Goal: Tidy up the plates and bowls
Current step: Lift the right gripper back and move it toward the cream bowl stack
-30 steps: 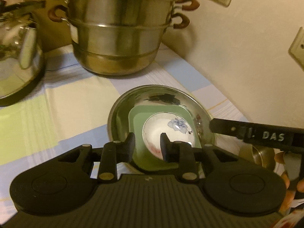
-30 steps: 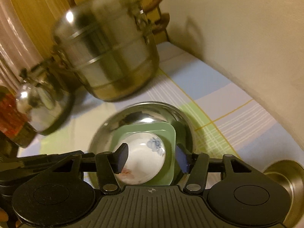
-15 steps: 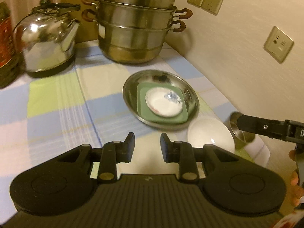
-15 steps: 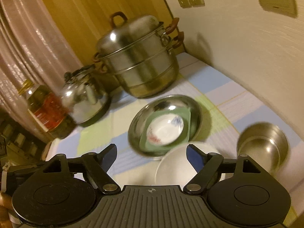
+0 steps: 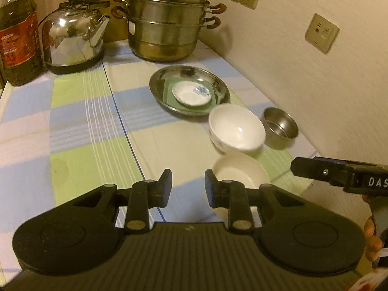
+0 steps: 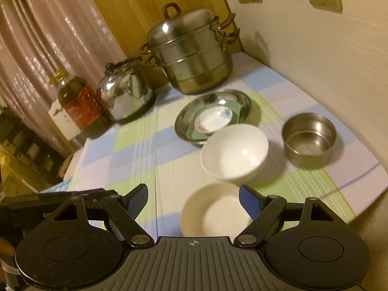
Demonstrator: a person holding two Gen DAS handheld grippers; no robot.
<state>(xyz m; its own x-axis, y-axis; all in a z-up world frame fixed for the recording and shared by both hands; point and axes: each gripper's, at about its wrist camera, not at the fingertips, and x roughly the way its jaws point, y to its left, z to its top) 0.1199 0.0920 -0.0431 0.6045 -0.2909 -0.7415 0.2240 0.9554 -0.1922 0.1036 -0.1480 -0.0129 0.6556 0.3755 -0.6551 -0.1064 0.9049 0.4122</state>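
Observation:
A steel plate [image 5: 160, 84] [image 6: 186, 116] holds a green square plate [image 5: 169, 92] [image 6: 236, 110] with a small white flowered dish [image 5: 191, 93] [image 6: 213, 118] on top. Nearer stand a white bowl [image 5: 236, 127] [image 6: 235, 151], a small steel bowl [image 5: 280, 126] [image 6: 309, 137] and a cream dish [image 5: 240, 172] [image 6: 215, 211]. My left gripper [image 5: 188, 186] is open and empty, well back from the stack. My right gripper [image 6: 192, 196] is wide open and empty, just above the cream dish; it also shows in the left wrist view [image 5: 339, 174].
A steel steamer pot [image 5: 167, 24] [image 6: 191, 51], a kettle [image 5: 72, 38] [image 6: 126, 92] and an oil bottle [image 5: 17, 38] [image 6: 77, 101] stand at the back of the checked tablecloth [image 5: 84, 133]. The wall [image 5: 303, 72] runs along the right. The table edge [image 6: 363, 208] is near right.
Both grippers have pulled back and up from the stacked plates. The white bowl, steel bowl and cream dish have come into view. The right gripper has opened wider.

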